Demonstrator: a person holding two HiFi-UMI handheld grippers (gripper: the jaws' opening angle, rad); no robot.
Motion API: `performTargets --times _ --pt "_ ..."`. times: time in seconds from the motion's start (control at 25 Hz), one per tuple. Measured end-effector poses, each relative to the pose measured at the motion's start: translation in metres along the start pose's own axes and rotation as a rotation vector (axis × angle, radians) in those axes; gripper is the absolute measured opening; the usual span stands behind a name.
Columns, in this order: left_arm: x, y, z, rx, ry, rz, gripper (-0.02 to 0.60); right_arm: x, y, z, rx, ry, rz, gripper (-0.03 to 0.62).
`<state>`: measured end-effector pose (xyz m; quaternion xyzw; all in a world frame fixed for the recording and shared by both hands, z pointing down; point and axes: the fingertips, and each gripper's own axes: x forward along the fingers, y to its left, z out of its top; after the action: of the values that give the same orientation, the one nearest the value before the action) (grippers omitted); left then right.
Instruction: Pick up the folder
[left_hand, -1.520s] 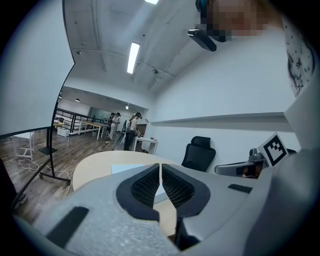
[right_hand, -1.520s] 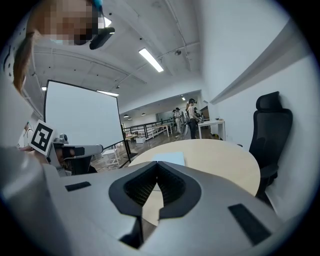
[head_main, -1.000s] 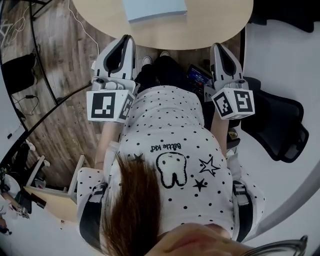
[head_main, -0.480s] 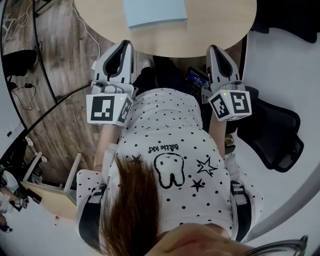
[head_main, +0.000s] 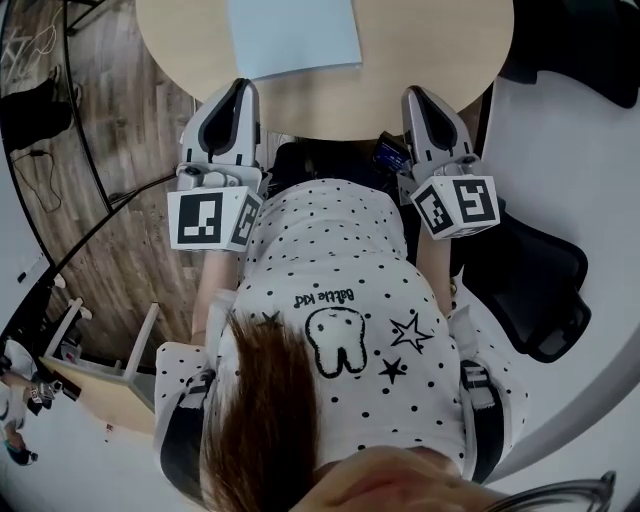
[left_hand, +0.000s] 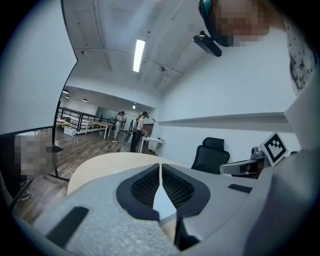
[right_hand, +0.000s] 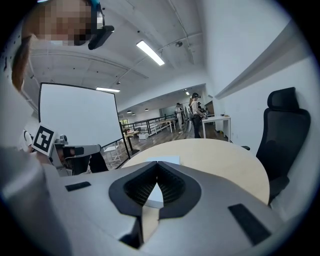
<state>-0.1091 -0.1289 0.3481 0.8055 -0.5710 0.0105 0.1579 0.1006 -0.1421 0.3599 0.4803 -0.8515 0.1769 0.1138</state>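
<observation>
A pale blue folder (head_main: 292, 35) lies flat on the round light-wood table (head_main: 430, 60), in its middle at the top of the head view. My left gripper (head_main: 242, 86) points at the table's near edge, left of the folder, jaws shut and empty. My right gripper (head_main: 412, 94) does the same to the folder's right, also shut with nothing in it. In the right gripper view the folder (right_hand: 166, 160) shows just past the shut jaws (right_hand: 157, 164). The left gripper view shows the shut jaws (left_hand: 160, 165) over the tabletop (left_hand: 95, 167).
A black office chair (head_main: 530, 270) stands at my right, beside the table. Wood floor with cables (head_main: 110, 120) lies to the left. A small light-wood stand (head_main: 100, 375) sits at lower left. Other people (left_hand: 131, 131) and tables are far across the room.
Both grippers have moved forward toward the table; their tips now reach its near edge. More of the folder and tabletop is in the head view. The jaws stayed shut.
</observation>
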Motion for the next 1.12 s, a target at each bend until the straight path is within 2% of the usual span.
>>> performTargets --times 0.44,0.68,1.12 --pt "0.026 0.012 0.013 -0.040 0.034 0.071 0.027 0.029 -0.009 0.028 0.000 0.045 0.062 0.006" --pt "0.029 0.014 0.008 -0.061 0.060 0.079 0.026 0.041 -0.005 0.025 0.010 0.074 0.084 0.006" --pt "0.041 0.038 0.024 -0.091 0.054 0.155 0.028 0.085 0.002 0.041 -0.012 0.128 0.165 0.006"
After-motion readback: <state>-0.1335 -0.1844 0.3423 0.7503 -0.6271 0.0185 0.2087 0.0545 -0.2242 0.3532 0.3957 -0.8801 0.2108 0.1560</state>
